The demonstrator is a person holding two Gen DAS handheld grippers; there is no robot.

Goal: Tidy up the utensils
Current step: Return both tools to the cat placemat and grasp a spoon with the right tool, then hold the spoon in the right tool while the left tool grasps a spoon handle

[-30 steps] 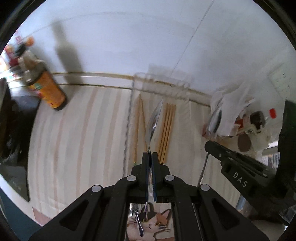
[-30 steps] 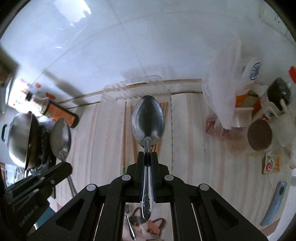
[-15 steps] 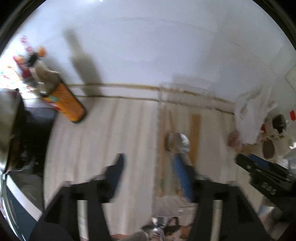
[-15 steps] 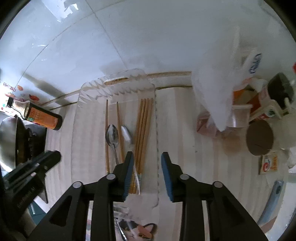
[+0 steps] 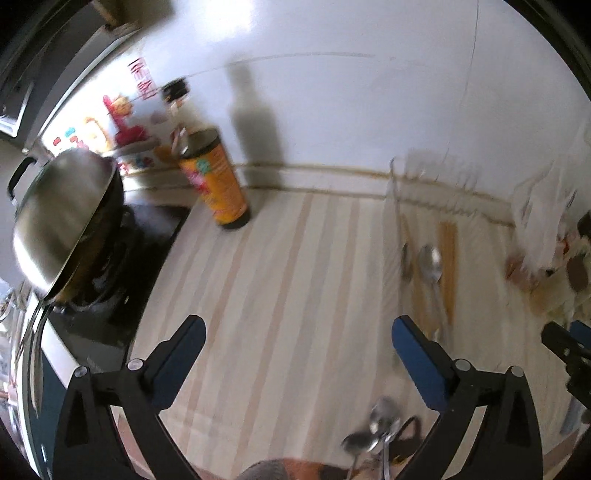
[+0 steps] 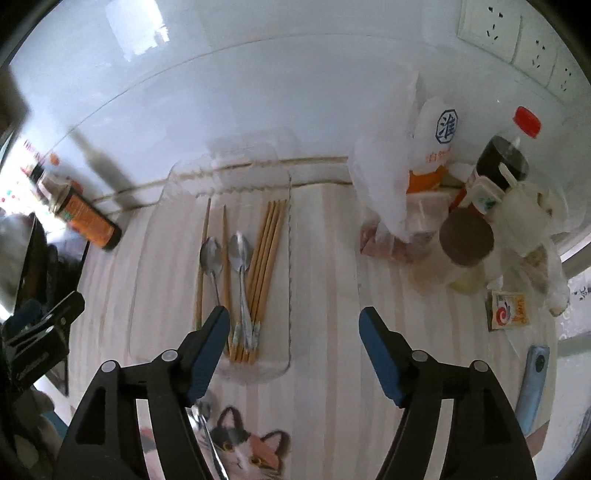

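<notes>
Showing only leftward: a steel pot point(image 5: 62, 221); rightward, wall sockets point(image 6: 517, 33).

- Daylight floods both views; a bright glare patch sits on the white wall point(image 5: 332, 92)
- The orange bottle point(image 5: 218, 184) throws a dark shadow up that wall
- Left wrist view is smeared by motion blur; right wrist view is sharp
- Fisheye bends straight lines; corners are black
</notes>
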